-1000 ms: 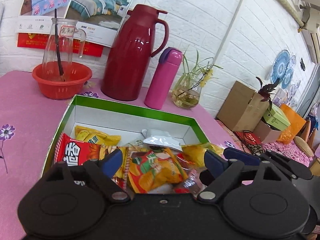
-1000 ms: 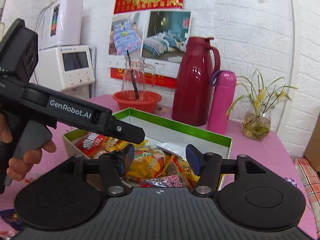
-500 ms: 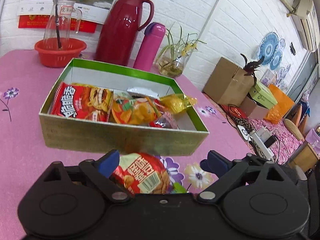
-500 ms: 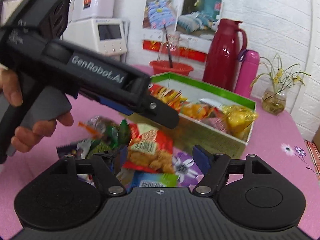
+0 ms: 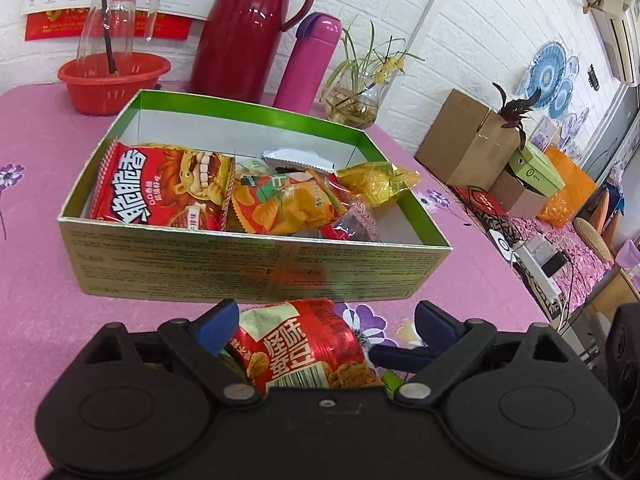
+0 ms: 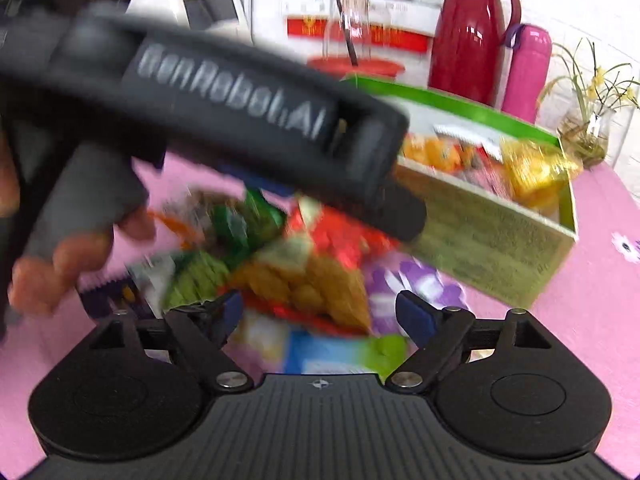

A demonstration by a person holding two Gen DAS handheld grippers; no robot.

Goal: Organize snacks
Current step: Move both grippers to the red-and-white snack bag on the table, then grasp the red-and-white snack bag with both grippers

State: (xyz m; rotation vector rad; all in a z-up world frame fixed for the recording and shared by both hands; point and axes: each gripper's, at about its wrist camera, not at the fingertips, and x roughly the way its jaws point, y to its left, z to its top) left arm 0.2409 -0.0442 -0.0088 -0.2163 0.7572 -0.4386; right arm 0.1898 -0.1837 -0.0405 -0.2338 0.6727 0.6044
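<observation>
Just short of the green box, on the pink surface, a red snack packet lies between the left gripper's wide fingers, likely light, crinkly and slippery, best pinched across its puffed middle.

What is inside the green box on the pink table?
The green box holds a red snack bag, an orange chip bag, a yellow packet and a silver sachet. Whatever lies beneath these bags is covered.
</observation>
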